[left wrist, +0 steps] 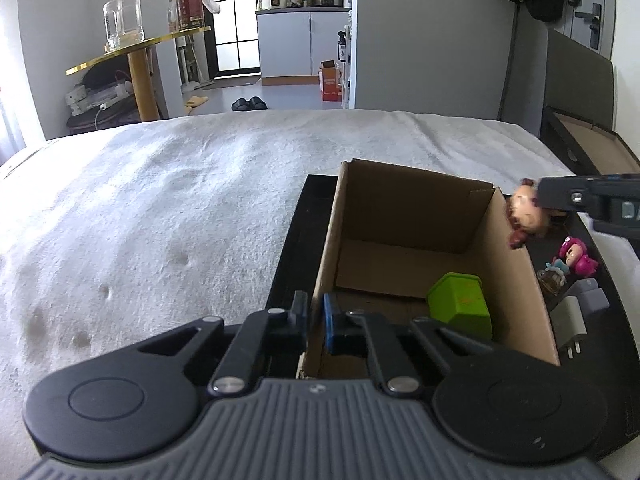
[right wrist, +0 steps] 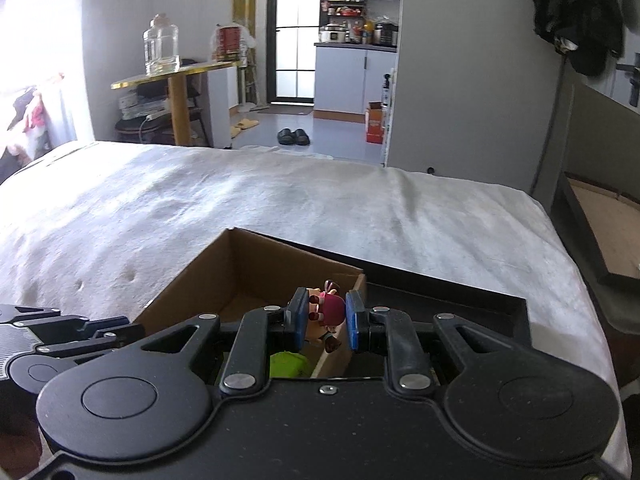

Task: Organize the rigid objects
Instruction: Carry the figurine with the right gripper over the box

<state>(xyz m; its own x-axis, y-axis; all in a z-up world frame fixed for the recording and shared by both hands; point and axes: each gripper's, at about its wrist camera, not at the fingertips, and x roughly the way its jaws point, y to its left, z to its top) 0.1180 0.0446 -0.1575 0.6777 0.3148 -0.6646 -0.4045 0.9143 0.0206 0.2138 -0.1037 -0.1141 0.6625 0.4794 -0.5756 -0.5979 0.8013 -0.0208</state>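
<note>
An open cardboard box stands in a black tray on the bed. A green plastic block lies in the box's near corner. My left gripper is shut on the box's left wall, one finger outside and the blue pad inside. My right gripper is shut on a small doll figurine with dark red hair. It holds the figurine just over the box's right wall. In the left wrist view the figurine hangs at that wall's top edge.
In the tray to the right of the box lie a pink-haired figurine, a small glass bottle, a grey piece and a white plug. White bedding spreads to the left. Another dark box sits off the bed's right edge.
</note>
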